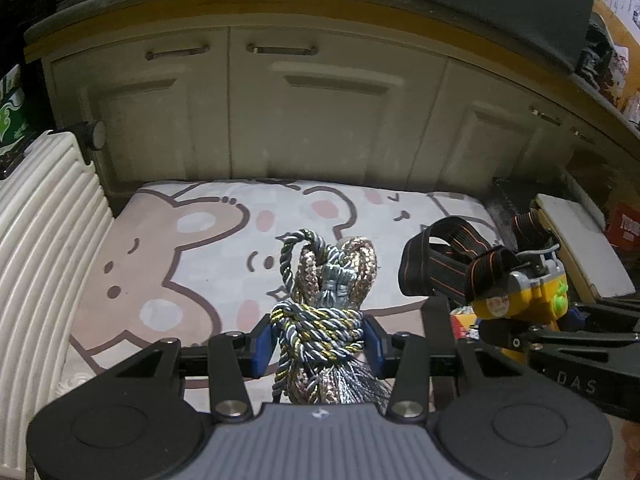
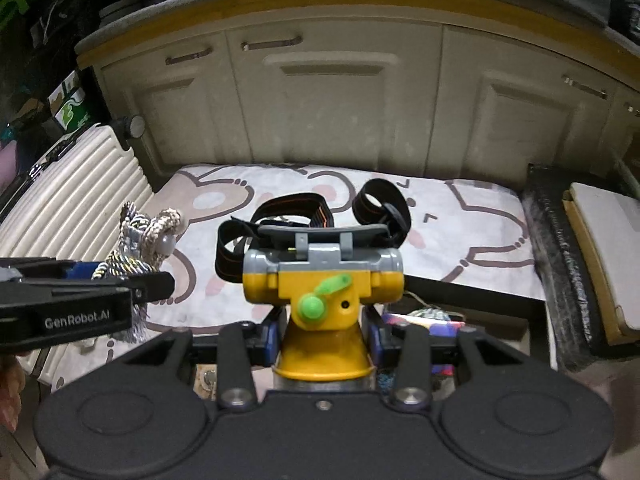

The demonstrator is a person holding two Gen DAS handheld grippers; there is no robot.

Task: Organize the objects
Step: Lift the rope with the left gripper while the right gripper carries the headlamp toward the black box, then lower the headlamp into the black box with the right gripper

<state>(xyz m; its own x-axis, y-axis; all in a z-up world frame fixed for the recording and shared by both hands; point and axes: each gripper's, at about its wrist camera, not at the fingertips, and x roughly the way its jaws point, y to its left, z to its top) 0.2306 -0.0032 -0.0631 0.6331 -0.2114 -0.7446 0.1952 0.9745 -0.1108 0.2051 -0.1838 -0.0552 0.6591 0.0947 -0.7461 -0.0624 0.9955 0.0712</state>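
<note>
Far back, a long row of cream cupboard doors (image 1: 320,120) under a dark counter with a yellow edge. Below and nearer, a soft mat (image 1: 192,248) with pink and brown bear faces, lying flat in front of the cupboards. On the left, touching the mat's edge, a white ribbed suitcase (image 1: 44,240). On the right, past a dark strip, a flat white box (image 2: 608,248).

Held up above the mat, on the right: a yellow and grey head lamp (image 2: 320,280) with a green knob and black stretchy straps looping out behind it. Squeezed at its yellow base by the right gripper (image 2: 322,336), blue pads pressed on both sides, jaws partly closed around it.

Held up just to the left of it: a tassel rope (image 1: 320,312), grey and gold, knotted in a bundle with loops on top and fringe below. Pinched at the knot by the left gripper (image 1: 320,344), pads tight on both sides, jaws partly closed.
</note>
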